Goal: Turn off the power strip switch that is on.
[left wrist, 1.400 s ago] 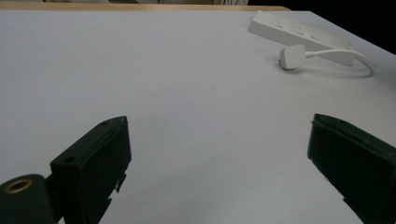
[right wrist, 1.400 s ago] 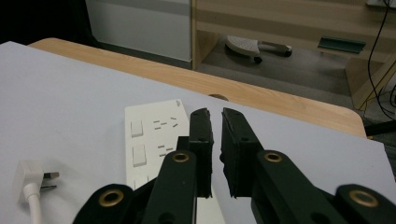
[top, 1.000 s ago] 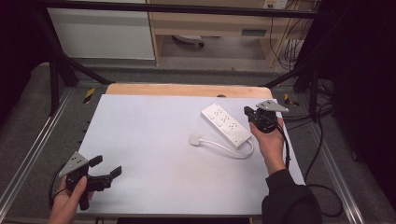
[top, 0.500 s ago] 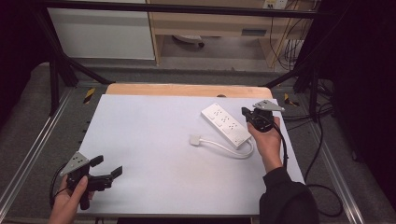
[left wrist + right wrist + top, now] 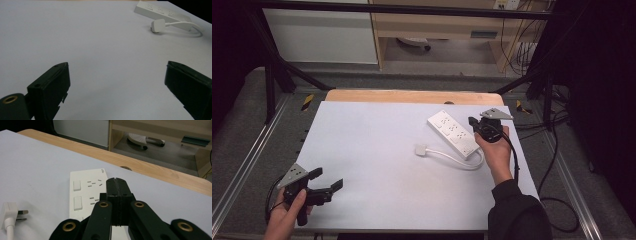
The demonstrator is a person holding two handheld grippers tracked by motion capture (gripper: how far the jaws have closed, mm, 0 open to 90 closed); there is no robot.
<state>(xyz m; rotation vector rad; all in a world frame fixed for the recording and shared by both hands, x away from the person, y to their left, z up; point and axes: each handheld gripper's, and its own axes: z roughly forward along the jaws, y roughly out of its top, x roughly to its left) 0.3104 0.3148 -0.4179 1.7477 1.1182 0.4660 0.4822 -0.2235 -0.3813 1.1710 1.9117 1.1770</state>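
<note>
One power strip (image 5: 454,132) beside right gripper (image 5: 474,123)

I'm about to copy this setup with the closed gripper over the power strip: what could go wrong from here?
The right gripper, jaws shut and empty, hovers over the power strip; pressing a switch could skid the strip. The loose cable loops beside the person's hand and may snag, dragging the plug.

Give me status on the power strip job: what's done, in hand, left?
Done: little shows; the white power strip lies flat on the white mat, its plug loose beside it, cable curled.
In hand: the right tongs are shut with nothing between them, tips over the strip by its switches.
Left: probably pressing a switch or moving the strip. The left tongs sit open at the mat's near left corner, idle.
</note>
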